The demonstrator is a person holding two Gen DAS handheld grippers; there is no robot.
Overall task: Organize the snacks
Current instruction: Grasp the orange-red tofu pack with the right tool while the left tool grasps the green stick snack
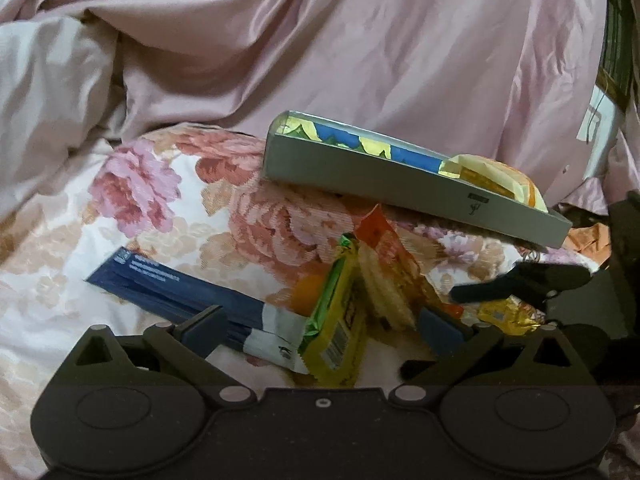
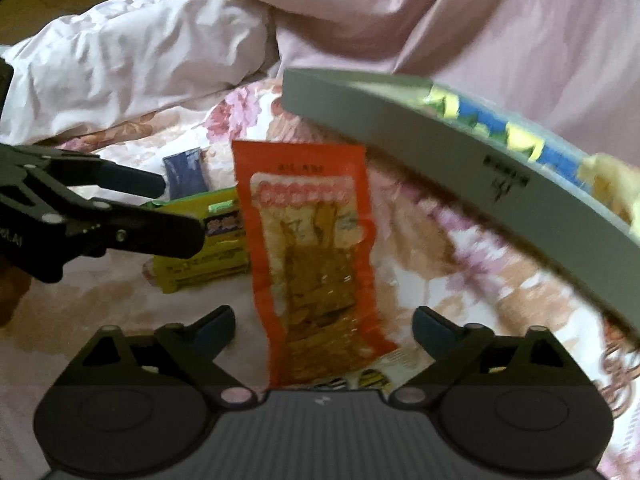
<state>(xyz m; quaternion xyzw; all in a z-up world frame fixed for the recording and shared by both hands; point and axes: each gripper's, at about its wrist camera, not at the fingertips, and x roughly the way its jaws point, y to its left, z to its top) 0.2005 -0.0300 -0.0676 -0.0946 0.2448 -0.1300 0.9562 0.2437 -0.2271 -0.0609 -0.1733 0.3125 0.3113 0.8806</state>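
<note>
On the floral bedspread lie an orange snack packet, a yellow-green snack pack and a dark blue packet. My right gripper is open, with the orange packet's near end between its fingers, untouched. My left gripper is open too, straddling the yellow-green pack, with the blue packet to the left and the orange packet just behind. A grey tray behind them holds a blue-and-yellow pack and a pale yellow pack. The left gripper shows in the right wrist view.
Rumpled pink bedding rises behind the grey tray. A small gold wrapper lies at the right by a finger of the right gripper. White bedding is piled at the far left.
</note>
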